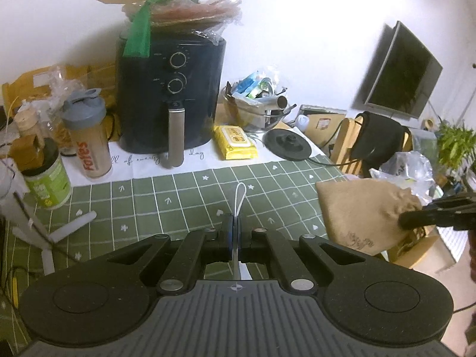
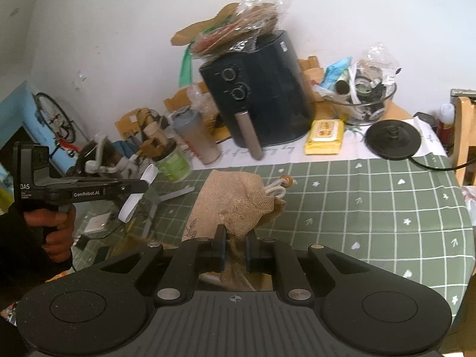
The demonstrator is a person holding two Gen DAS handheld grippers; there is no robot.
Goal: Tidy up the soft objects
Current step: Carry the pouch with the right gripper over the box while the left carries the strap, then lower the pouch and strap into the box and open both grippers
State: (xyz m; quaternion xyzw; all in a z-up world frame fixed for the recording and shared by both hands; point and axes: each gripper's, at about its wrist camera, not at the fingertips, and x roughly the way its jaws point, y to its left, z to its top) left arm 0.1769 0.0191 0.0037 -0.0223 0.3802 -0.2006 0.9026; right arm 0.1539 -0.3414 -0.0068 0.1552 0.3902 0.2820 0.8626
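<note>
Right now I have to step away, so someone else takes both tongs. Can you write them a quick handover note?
Left tongs: shut on a thin white strip, held above the green checked tablecloth.
Right tongs: shut on the burlap pouch, lifted over the table; its white drawstring hangs loose at the mouth.
Done: both items picked up.
Left: the strip is not yet in the pouch, and nothing is put away.
</note>
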